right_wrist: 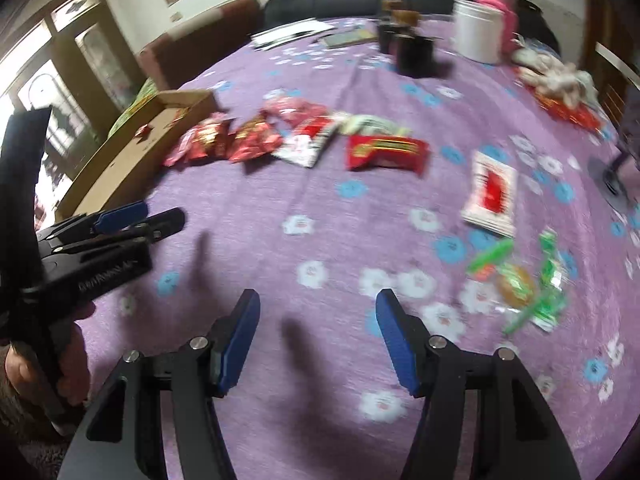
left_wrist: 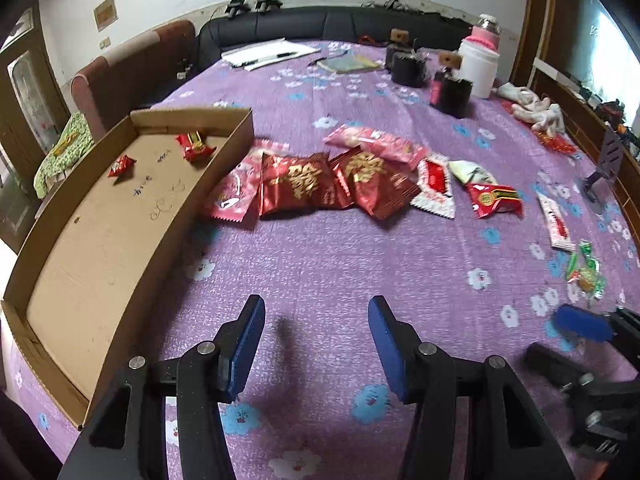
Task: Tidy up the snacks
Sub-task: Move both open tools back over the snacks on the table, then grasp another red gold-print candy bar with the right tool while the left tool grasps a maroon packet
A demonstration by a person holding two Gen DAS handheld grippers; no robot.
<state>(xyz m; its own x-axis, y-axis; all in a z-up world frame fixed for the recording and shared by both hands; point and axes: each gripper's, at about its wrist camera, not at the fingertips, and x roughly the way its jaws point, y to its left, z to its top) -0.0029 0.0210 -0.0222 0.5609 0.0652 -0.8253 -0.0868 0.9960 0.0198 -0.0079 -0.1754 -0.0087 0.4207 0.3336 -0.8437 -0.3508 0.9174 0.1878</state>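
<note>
A shallow cardboard box lies at the left of the purple cloth and holds two small red candies. A row of snack packets lies beside it: dark red packets, a pink one, a white-and-red one and a red one. A green-wrapped snack and a white-and-red packet lie to the right. My left gripper is open and empty above the cloth. My right gripper is open and empty, left of the green snack.
At the far end stand black cups, a white jar, a pink-lidded bottle, papers with a pen and white gloves. A chair and a dark sofa flank the table.
</note>
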